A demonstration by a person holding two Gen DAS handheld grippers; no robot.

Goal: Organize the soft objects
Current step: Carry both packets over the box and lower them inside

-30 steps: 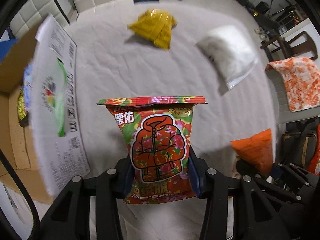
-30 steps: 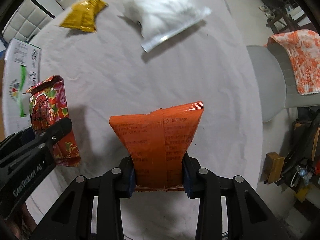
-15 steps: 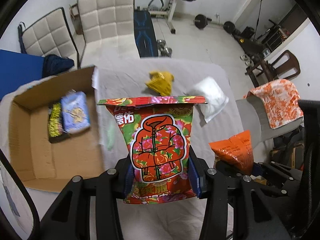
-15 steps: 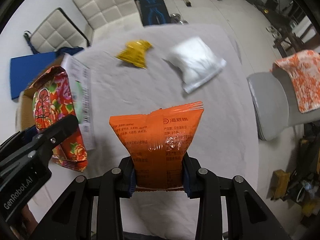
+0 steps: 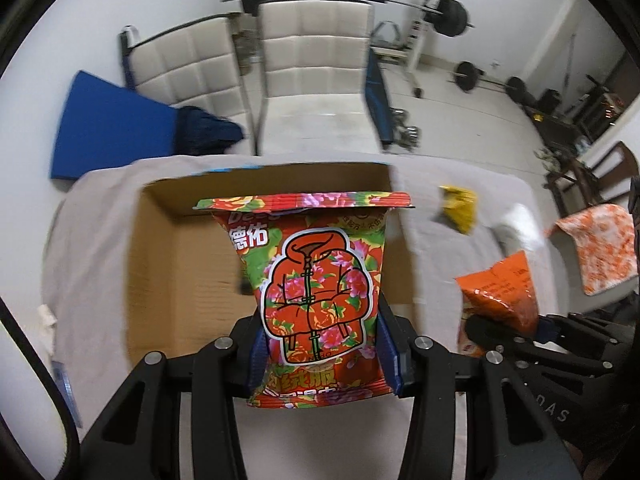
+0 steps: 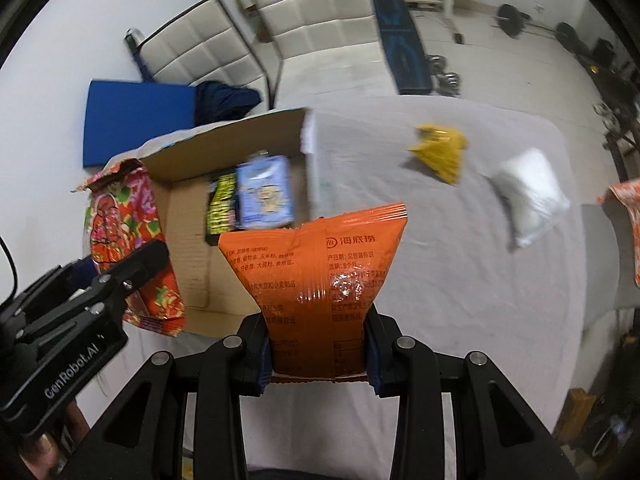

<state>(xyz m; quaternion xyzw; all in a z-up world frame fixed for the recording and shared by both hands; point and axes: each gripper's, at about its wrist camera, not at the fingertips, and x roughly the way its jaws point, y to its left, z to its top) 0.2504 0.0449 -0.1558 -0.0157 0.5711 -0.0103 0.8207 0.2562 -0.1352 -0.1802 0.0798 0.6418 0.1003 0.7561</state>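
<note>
My left gripper is shut on a red floral snack bag and holds it above the open cardboard box. My right gripper is shut on an orange snack bag, held over the box's near right corner. In the right wrist view the floral bag and the left gripper's fingers show at the left. Inside the box lie a blue packet and a black-and-yellow packet. A yellow bag and a white bag rest on the grey tablecloth.
Two white padded chairs stand behind the table, with a blue mat at the left. Weights and a bench are on the floor beyond. An orange-patterned cloth drapes a chair at the right.
Both grippers rose and swung left with their bags, from over the bare cloth to above the box. The yellow and white bags now sit far to the right.
</note>
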